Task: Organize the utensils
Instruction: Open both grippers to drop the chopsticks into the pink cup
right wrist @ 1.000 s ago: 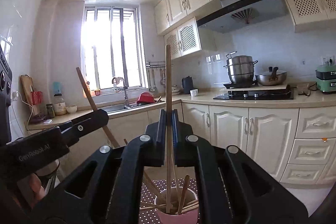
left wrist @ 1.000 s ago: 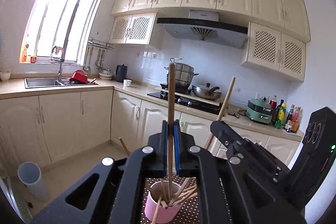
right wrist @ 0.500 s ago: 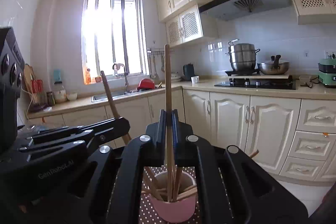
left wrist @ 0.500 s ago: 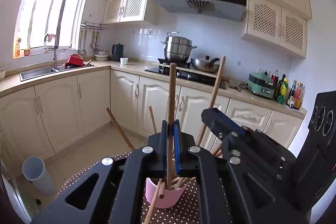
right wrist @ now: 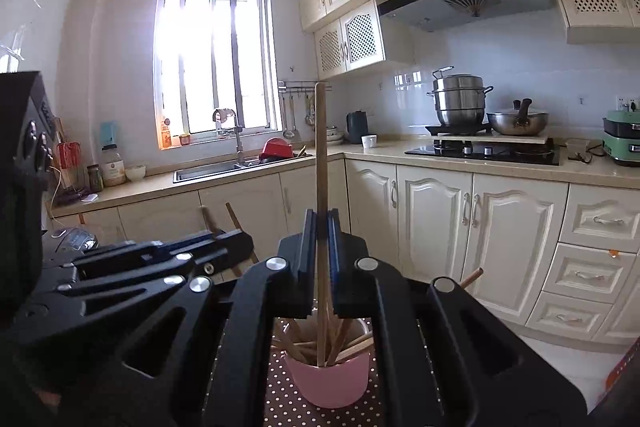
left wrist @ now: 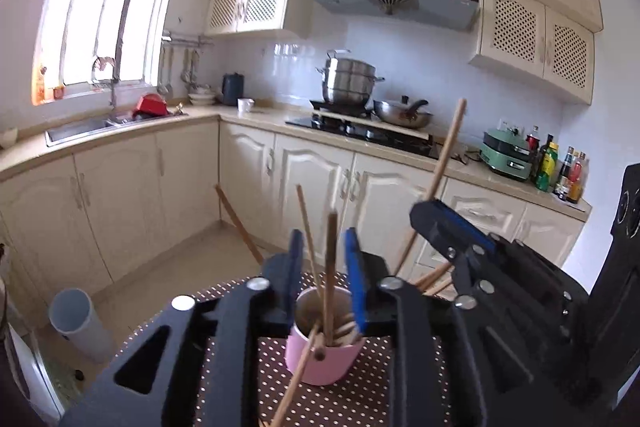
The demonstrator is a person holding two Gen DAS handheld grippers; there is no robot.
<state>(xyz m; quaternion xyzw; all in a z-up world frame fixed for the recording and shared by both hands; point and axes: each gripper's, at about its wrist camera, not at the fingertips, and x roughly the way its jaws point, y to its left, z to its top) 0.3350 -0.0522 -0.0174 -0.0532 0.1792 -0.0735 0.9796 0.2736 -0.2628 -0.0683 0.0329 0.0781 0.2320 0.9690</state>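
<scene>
Wooden chopsticks going into a pink cup (left wrist: 322, 355) on the dotted tablecloth (left wrist: 320, 399).

Biggest risk, judged from here: the right gripper (right wrist: 320, 239), clenched on an upright chopstick (right wrist: 321, 163) whose tip is down in the crowded cup, could lever the light cup over or jam against sticks already leaning inside. The left gripper (left wrist: 325, 263) is opening, its dark chopstick (left wrist: 330, 267) loose between the pads and standing in the cup; it may topple outward. One stray stick (left wrist: 298, 379) leans over the rim. Both grippers crowd each other closely above the cup.
</scene>
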